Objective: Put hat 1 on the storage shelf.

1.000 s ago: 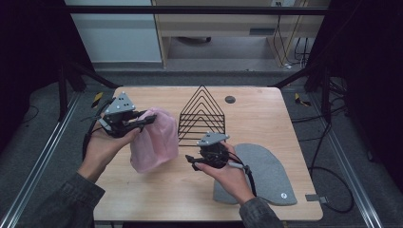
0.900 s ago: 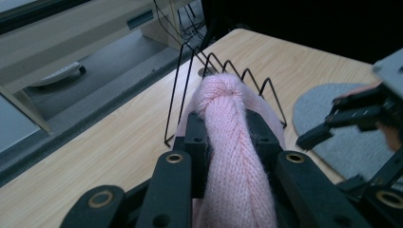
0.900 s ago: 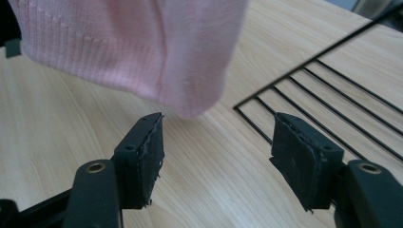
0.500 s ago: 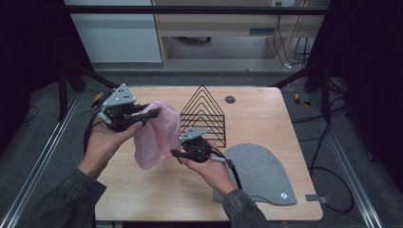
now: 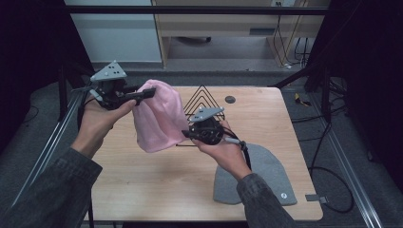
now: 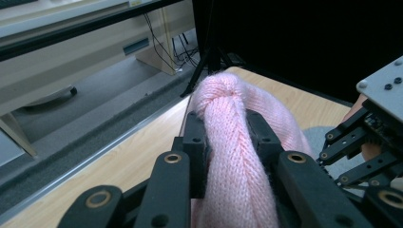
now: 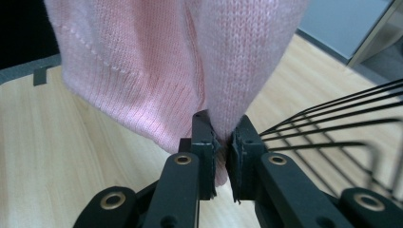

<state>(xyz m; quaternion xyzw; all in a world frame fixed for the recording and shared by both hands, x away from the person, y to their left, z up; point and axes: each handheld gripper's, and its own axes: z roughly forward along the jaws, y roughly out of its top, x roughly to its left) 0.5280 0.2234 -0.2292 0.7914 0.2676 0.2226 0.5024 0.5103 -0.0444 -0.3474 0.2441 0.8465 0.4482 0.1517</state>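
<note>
Pink knit hat (image 5: 157, 121) hangs above the table (image 5: 142, 190), pinched top-left by left gripper (image 5: 142, 93) and at its lower right edge by right gripper (image 5: 186, 134), so it blocks the way btwn the two hands. Black wire rack (image 5: 202, 102) stands just behind right gripper, touching or nearly so; in the right gripper view its wires (image 7: 332, 128) sit close on the right of the jaws, no room to swing that way. Grey felt pad (image 5: 266, 175) lies flat under the right forearm, low, no real obstacle. Small dark disc (image 5: 230, 99) near far edge, well apart. Front-left of table bare wood, free passage under the hat. Left of left gripper: table edge, rail (image 5: 52, 142).
</note>
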